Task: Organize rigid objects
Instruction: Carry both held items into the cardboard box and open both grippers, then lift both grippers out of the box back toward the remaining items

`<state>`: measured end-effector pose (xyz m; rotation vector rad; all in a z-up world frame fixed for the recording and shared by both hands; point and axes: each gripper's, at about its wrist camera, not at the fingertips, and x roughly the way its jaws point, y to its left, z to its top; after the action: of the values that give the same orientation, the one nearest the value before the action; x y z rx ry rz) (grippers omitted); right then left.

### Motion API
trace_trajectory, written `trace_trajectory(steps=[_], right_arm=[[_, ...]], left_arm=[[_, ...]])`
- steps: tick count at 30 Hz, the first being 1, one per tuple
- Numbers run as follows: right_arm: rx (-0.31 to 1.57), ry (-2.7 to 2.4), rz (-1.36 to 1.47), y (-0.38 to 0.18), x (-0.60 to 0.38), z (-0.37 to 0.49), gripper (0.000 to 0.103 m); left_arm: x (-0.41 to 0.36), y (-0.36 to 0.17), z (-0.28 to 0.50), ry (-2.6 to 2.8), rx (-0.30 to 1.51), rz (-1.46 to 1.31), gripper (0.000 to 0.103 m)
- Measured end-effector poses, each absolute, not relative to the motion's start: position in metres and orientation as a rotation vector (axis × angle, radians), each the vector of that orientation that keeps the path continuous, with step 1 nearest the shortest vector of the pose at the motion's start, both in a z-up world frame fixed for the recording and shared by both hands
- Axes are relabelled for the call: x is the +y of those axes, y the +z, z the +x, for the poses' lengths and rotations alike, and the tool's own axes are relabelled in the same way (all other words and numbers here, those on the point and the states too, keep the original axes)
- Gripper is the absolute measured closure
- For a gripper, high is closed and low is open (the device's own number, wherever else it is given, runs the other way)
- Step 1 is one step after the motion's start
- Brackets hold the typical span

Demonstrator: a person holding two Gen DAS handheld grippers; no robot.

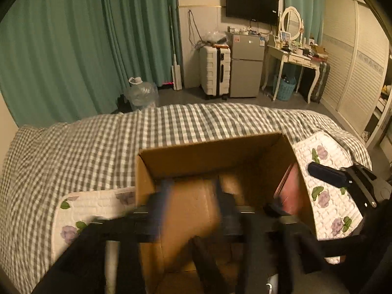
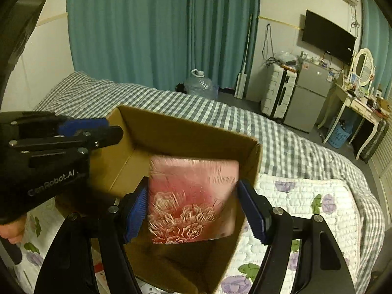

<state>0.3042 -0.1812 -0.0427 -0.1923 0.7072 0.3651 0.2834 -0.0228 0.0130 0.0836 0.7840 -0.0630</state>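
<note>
One pink box (image 2: 191,201), between right tongs (image 2: 193,210) (pads apart)

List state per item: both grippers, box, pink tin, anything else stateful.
cardboard box: open-topped, upright on the bed.
pink floral tin: inside the box, tilted, between the right jaws.
right gripper: open, pads apart from the tin.
left gripper: blurred, jaws apart over the box, nothing visible between them.
TV: off.
curtains: drawn.
</note>
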Motion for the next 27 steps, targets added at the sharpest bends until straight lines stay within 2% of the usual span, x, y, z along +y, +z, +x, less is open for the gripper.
trace_trajectory(steps=[2, 8, 17, 23, 27], right_arm=[[0.694, 0.36, -0.184, -0.034, -0.183, 0.297, 0.018], [0.656, 0.301, -0.203, 0.018, -0.197, 0.261, 0.015], [0.561, 0.24, -0.218, 0.102, -0.213, 0.181, 0.01], [0.527, 0.227, -0.215, 0.126, -0.219, 0.131, 0.008], [0.525, 0.229, -0.204, 0.118, -0.22, 0.105, 0.005]], left_arm=[[-0.023, 0.024, 0.276, -0.081, 0.765, 0.074, 0.044], [-0.023, 0.067, 0.239, -0.08, 0.73, 0.067, 0.044], [-0.016, 0.137, 0.159, -0.076, 0.633, 0.051, 0.038], [-0.011, 0.148, 0.114, -0.058, 0.592, 0.07, 0.036], [-0.006, 0.135, 0.092, -0.054, 0.59, 0.063, 0.035]])
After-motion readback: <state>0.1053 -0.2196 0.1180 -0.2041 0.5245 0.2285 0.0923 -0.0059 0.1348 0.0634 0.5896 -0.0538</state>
